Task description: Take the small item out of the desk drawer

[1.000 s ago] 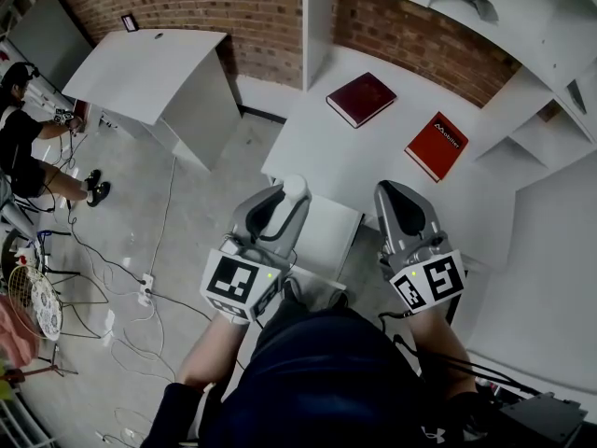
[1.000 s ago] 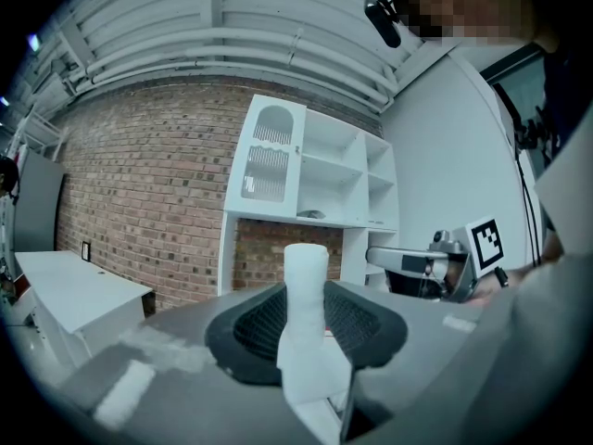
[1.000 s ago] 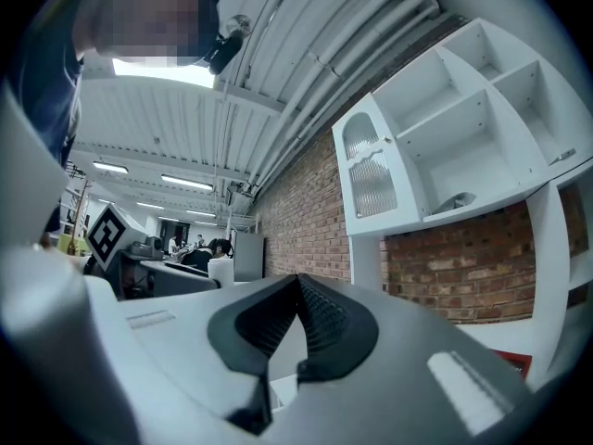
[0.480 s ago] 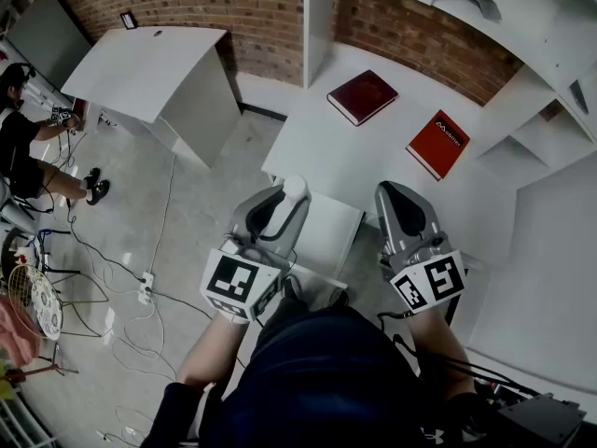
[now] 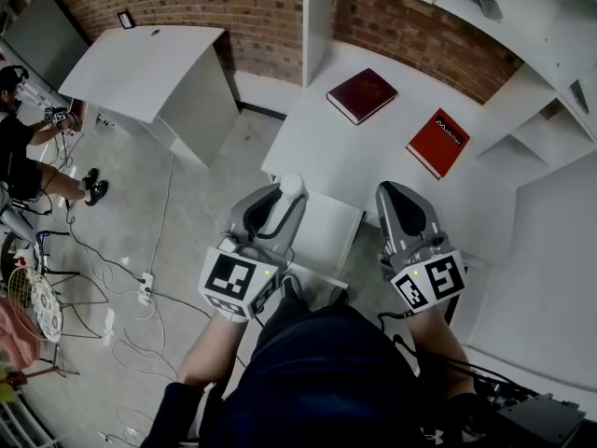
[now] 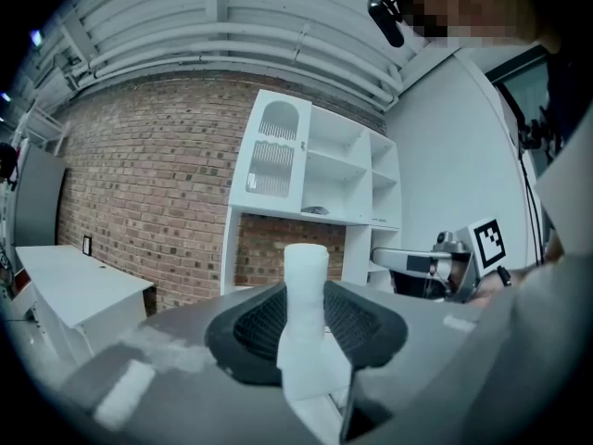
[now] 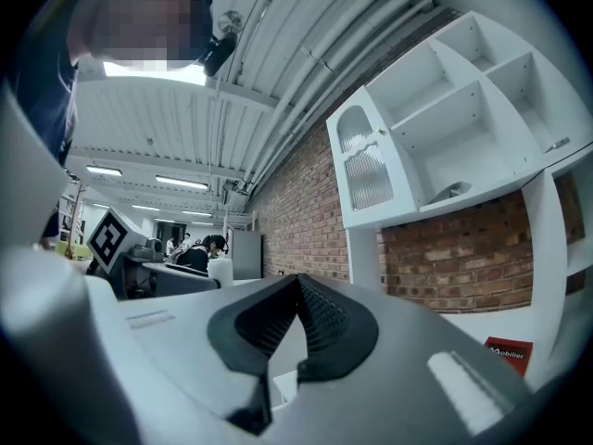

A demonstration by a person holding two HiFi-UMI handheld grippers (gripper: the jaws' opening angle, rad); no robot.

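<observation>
My left gripper (image 5: 284, 196) is shut on a small white cylindrical item (image 5: 293, 186) that sticks up past its tips. In the left gripper view the item (image 6: 304, 295) stands upright between the dark pads, with the gripper (image 6: 306, 327) held above the floor. It hangs over the open white drawer (image 5: 343, 220) at the front of the white desk (image 5: 373, 161). My right gripper (image 5: 399, 196) is beside it at the desk's front edge, jaws shut with nothing between them (image 7: 295, 295). The drawer's inside is hidden.
A dark red book (image 5: 362, 97) and a bright red book (image 5: 437, 144) lie on the desk. White shelving (image 5: 522, 82) rises at the right, against a brick wall (image 5: 410, 35). A second white table (image 5: 149, 68) stands at the left. Cables (image 5: 121, 297) trail across the floor, and a person (image 5: 23, 147) sits at the far left.
</observation>
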